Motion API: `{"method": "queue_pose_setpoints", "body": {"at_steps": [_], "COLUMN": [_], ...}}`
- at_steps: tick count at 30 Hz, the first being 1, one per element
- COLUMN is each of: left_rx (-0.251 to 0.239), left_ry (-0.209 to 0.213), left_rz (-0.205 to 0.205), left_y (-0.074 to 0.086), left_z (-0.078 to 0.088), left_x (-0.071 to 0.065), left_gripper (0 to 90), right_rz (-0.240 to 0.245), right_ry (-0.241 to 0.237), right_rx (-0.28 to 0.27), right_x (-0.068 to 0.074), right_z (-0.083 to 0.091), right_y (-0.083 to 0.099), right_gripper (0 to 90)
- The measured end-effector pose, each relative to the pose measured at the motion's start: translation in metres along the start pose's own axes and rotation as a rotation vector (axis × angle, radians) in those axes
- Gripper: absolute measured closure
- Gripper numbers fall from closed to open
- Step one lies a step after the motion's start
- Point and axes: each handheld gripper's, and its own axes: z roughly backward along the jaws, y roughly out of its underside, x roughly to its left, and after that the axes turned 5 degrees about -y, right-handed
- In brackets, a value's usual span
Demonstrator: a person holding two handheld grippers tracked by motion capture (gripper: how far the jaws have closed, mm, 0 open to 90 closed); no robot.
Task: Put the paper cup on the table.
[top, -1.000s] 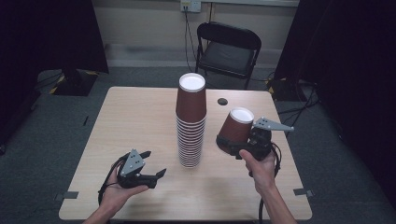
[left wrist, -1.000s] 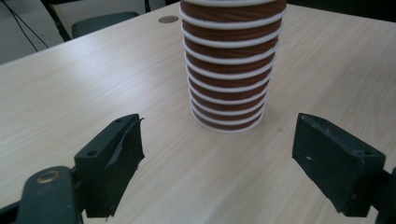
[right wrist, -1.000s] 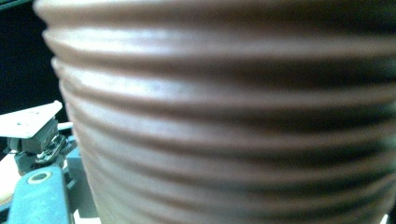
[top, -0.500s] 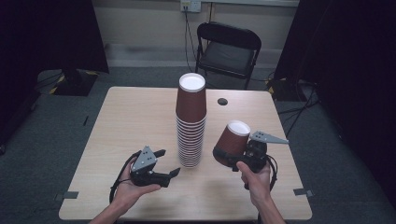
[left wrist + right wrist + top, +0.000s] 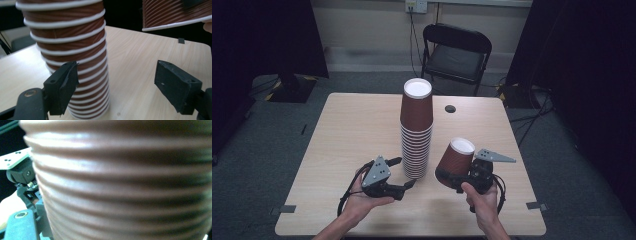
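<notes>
in the high view, a tall stack of brown ribbed paper cups (image 5: 416, 131), upside down with white bases up, stands at the middle of the pale wooden table (image 5: 342, 130). the right gripper (image 5: 453, 176) is clenched around a single brown ribbed paper cup (image 5: 455, 157), held inverted and tilted just right of the stack, a little above the near table. the left gripper (image 5: 403, 174) lies low at the stack's near left, its jaws released and spread toward the bottom cups. a black folding chair (image 5: 456, 52) stands beyond the far edge, and a small dark round hole (image 5: 450, 108) marks the far tabletop.

in the left gripper view, the two black jaws stand wide apart with nothing pressed between them; the stack (image 5: 67, 55) rises behind the left jaw, each cup showing fine diagonal ribbing and a rolled white rim. the single cup's rim (image 5: 175, 15) hangs at the upper right.

in the right gripper view, the cup's corrugated brown wall (image 5: 125, 185) sits very close to the lens, blurred, with the left gripper (image 5: 21, 173) at the left.

the step in hand appears to be setting one separated cup down on the table. the next move likely calls for lowering it level onto its rim, clear of the stack, before letting go; thin paper walls would dent under a hard squeeze.
</notes>
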Motion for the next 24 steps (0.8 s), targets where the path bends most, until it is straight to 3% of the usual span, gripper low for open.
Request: {"method": "queue_pose_setpoints", "body": {"at_steps": [3, 4, 5, 6, 7, 10, 12, 13, 16, 19, 24], "left_rx": [0.0, 0.004, 0.029, 0.029, 0.013, 0.018, 0.001, -0.004, -0.019, -0.025, -0.037], "left_ry": [0.021, 0.034, 0.073, 0.073, 0.092, 0.085, 0.104, 0.13, 0.158, 0.165, 0.164], "left_rz": [-0.002, 0.013, 0.056, 0.056, 0.102, 0.075, 0.106, 0.106, 0.09, 0.081, 0.09], "left_y": [0.0, 0.0, -0.001, -0.001, 0.0, 0.001, 0.001, 0.0, 0.0, -0.001, -0.003], "left_z": [-0.002, -0.004, -0.007, -0.007, -0.009, -0.012, -0.013, -0.013, -0.015, -0.019, -0.026], "left_x": [-0.002, -0.003, -0.003, -0.003, -0.006, -0.01, -0.014, -0.017, -0.023, -0.026, -0.031], "left_gripper": [17.7, 17.7, 16.7, 16.6, 17.7, 19.9, 20.2, 21.8, 25.8, 27.0, 37.4], "right_rz": [-0.015, -0.019, -0.031, -0.031, -0.05, -0.076, -0.096, -0.125, -0.142, -0.15, -0.164], "right_ry": [-0.01, -0.013, -0.019, -0.019, -0.026, -0.048, -0.063, -0.078, -0.098, -0.113, -0.095], "right_rx": [-0.011, -0.013, -0.02, -0.02, -0.025, -0.033, -0.031, -0.033, -0.03, -0.025, -0.028], "right_x": [0.001, 0.001, 0.003, 0.003, 0.004, 0.004, 0.005, 0.007, 0.009, 0.012, 0.014], "right_z": [0.0, 0.0, -0.001, -0.001, -0.001, -0.003, -0.005, -0.007, -0.008, -0.009, -0.007], "right_y": [0.002, 0.002, 0.003, 0.003, 0.004, 0.005, 0.006, 0.008, 0.011, 0.013, 0.016], "right_gripper": [12.6, 12.6, 12.6, 12.6, 12.6, 12.7, 12.8, 12.9, 12.9, 12.9, 12.9]}}
